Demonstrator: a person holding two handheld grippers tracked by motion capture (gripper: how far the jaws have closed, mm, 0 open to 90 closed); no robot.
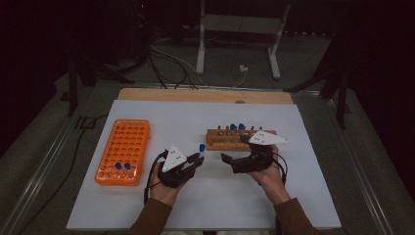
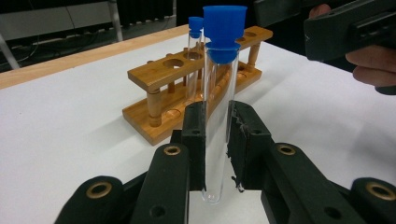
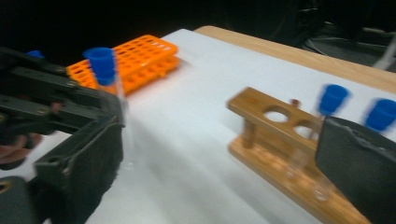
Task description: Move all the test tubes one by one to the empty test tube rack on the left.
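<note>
between our left gripper (image 2: 217,140) jaws: one clear test tube (image 2: 218,116), blue cap, upright, clamped. beyond it, the wooden rack (image 2: 159,74). our right gripper (image 3: 215,177) jaws stand wide apart, holding nothing.

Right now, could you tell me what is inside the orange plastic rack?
Two blue-capped tubes stand in the near rows of the orange plastic rack; its other holes look empty. The tube bodies are hidden inside.

Light: dim, walls black.
Floor (image 1: 49,127): grey, cables (image 1: 166,63) trailing.
Bench (image 1: 205,95): wooden, white sheet (image 1: 161,117) on top.
Behind: white frame (image 1: 240,29).
</note>
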